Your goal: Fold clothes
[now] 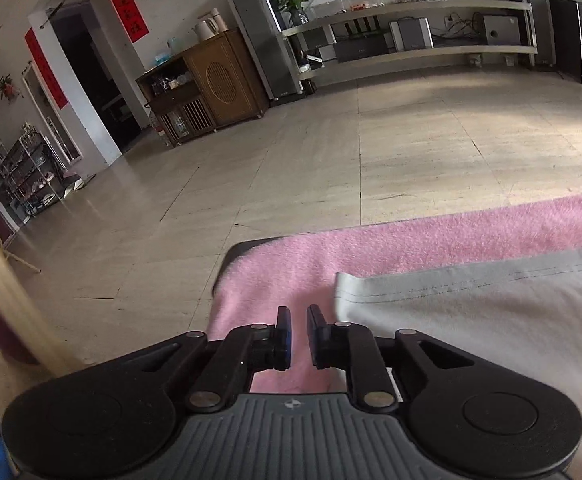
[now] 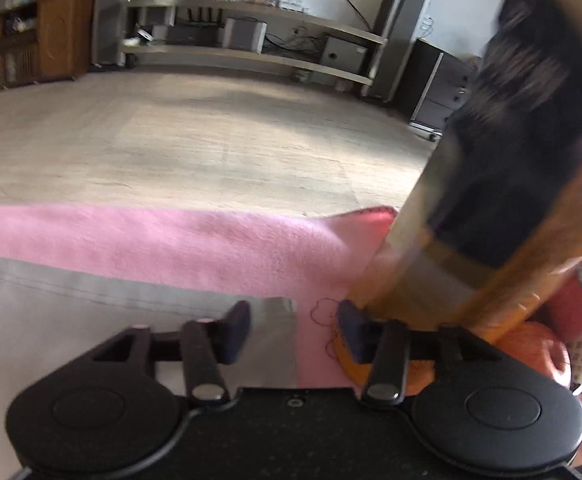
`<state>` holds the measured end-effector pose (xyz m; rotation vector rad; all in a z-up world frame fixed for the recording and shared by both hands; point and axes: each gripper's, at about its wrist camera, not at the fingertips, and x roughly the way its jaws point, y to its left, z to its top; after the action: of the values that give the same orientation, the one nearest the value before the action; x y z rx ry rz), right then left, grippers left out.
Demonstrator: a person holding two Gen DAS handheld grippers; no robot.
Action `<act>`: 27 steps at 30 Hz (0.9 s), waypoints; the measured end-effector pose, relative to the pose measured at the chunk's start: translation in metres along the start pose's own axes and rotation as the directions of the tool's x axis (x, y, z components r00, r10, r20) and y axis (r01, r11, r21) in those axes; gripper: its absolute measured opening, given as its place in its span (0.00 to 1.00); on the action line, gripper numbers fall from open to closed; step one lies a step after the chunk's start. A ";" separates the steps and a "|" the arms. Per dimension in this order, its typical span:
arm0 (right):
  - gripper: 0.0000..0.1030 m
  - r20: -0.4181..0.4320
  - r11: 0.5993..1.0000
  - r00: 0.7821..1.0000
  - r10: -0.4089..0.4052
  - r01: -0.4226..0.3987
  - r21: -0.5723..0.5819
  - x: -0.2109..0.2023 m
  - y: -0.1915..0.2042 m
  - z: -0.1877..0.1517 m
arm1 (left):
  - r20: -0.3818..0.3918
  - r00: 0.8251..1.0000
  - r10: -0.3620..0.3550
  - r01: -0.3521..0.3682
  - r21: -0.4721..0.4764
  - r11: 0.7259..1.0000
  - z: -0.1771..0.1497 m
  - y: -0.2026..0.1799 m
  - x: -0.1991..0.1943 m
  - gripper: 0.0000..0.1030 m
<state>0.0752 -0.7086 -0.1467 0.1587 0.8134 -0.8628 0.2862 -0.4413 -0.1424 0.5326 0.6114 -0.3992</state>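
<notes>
Left wrist view: left tongs [image 1: 298,318] narrowly parted, empty, over pink fleece blanket [image 1: 431,240] beside pale grey stitched-hem garment [image 1: 471,312]. Right tongs [image 2: 294,322] spread, empty, above the garment's corner.

the floor [image 1: 411,152] is open from 10 to 2 o'clock beyond the pink blanket [image 1: 451,236]. at 3 o'clock a blurred dark and tan upright object [image 2: 503,184] crowds the right gripper [image 2: 294,322], with an orange ball [image 2: 539,344] just beside it.
</notes>
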 end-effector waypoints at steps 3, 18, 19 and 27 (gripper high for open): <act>0.55 0.020 0.994 0.994 0.104 -0.104 0.043 -0.069 -0.020 0.003 | 0.011 1.000 -0.022 0.022 0.022 1.000 -0.009 0.027 -0.053 0.22; 0.04 0.068 0.782 0.889 0.453 -0.433 0.447 -0.153 -0.101 -0.119 | -0.044 0.952 -0.302 0.296 -0.106 0.949 -0.143 0.021 -0.139 0.02; 0.04 0.060 0.767 0.880 0.472 -0.443 0.463 -0.138 -0.098 -0.123 | -0.045 0.955 -0.294 0.289 -0.103 0.952 -0.141 0.017 -0.130 0.02; 0.00 -0.044 0.637 0.766 0.641 -0.499 0.588 -0.052 -0.078 -0.161 | -0.087 0.974 -0.207 0.199 -0.097 0.975 -0.146 0.015 -0.084 0.07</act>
<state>-0.0936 -0.6580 -0.2078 1.0164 0.6597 -0.4292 0.1670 -0.3289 -0.1852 0.4077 0.7773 -0.5395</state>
